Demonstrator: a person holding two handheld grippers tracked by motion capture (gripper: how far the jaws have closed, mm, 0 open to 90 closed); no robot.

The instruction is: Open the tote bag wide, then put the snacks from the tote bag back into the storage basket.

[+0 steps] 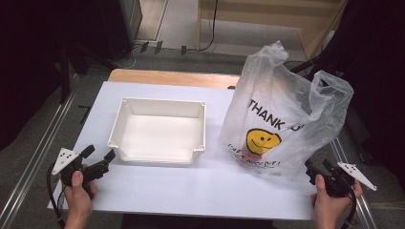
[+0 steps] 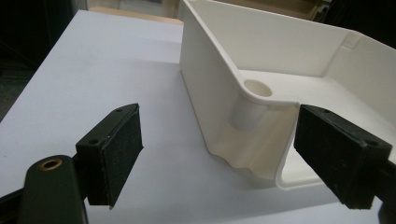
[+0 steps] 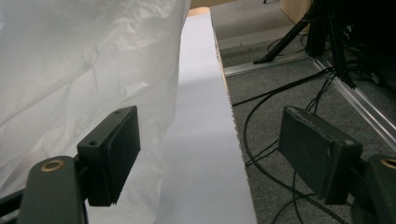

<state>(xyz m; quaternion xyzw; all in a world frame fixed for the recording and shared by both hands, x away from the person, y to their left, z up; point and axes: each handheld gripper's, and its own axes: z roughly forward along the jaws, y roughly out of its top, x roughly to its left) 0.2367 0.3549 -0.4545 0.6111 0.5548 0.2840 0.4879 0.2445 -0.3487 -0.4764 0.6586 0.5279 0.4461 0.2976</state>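
- Bin (image 1: 160,131): white, open-topped, rectangular, on the white table (image 1: 191,191) left of centre. Long axis runs left-right across the table; opening faces up. Nothing visible inside.
- Bag (image 1: 282,114): translucent plastic, printed "THANK" over a yellow smiley, standing upright at the table's right side, handles up. Something pinkish shows through low down; cannot tell what.
- Bin and bag sit apart, bare table between them.
- Left gripper (image 1: 99,160): held in the left hand (image 1: 79,198) at the near-left table edge, pointing up and right at the bin's near-left corner. Jaws spread wide, holding nothing. In the left gripper view (image 2: 219,149) that bin (image 2: 280,56) corner lies between the jaws, untouched.
- Right gripper (image 1: 317,169): held in the right hand (image 1: 329,205) at the near-right edge, just beside the bag's base. Jaws spread, empty. In the right gripper view (image 3: 205,154) the bag (image 3: 70,70) hangs by the left jaw; the table (image 3: 205,140) edge and floor cables (image 3: 271,112) lie beyond.
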